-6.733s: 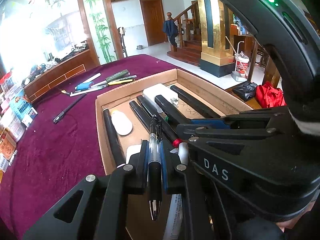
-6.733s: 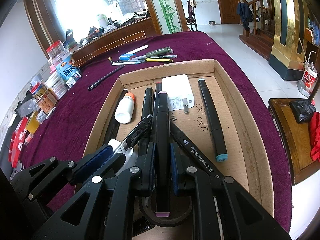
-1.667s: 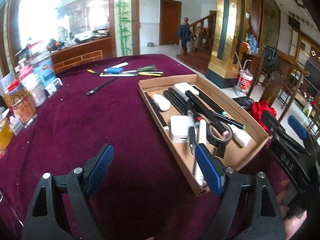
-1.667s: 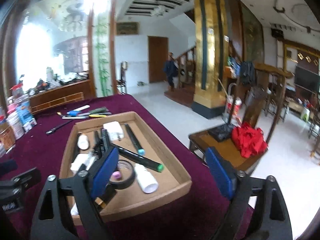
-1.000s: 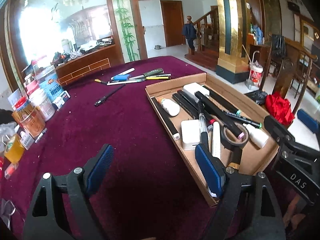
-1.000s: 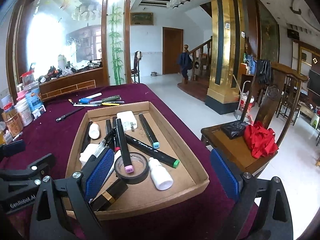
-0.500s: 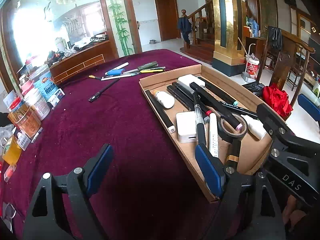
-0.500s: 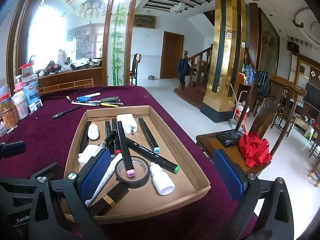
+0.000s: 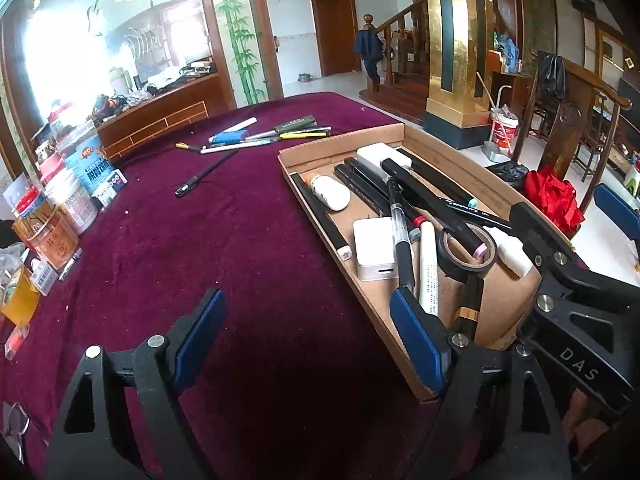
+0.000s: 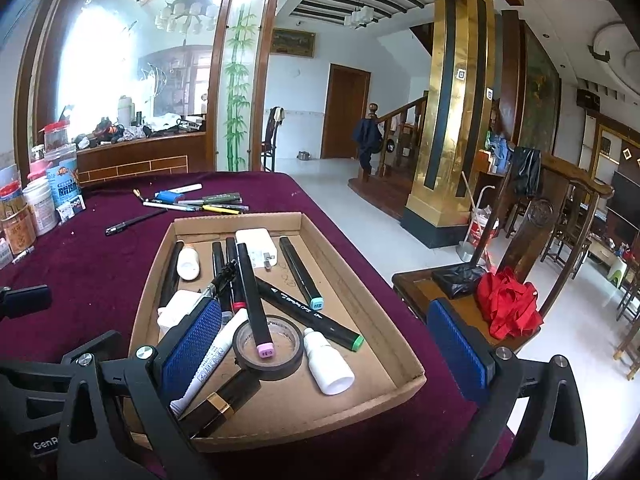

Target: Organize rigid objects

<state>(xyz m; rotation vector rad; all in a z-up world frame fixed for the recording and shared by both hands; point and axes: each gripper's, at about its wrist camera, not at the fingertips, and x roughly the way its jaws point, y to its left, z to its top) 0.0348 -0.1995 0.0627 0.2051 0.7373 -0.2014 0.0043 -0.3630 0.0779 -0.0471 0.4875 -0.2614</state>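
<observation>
A purple-clothed tabletop fills the left wrist view. The left claw hovers open and empty over the cloth, one finger in front of the cardboard tray at the tabletop's right edge; a careless sweep could knock the tray off. Loose pens lie near the far edge.

In the right wrist view, the right claw, just spread wide and empty, straddles the tray's near end. A pink-capped marker rests across the tape roll and could roll if bumped.

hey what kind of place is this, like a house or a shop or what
Most likely a large private home's open hall: a wooden staircase, gold-clad pillar and carved wooden chair, beside a cloth-covered table holding a cardboard tray of stationery.
</observation>
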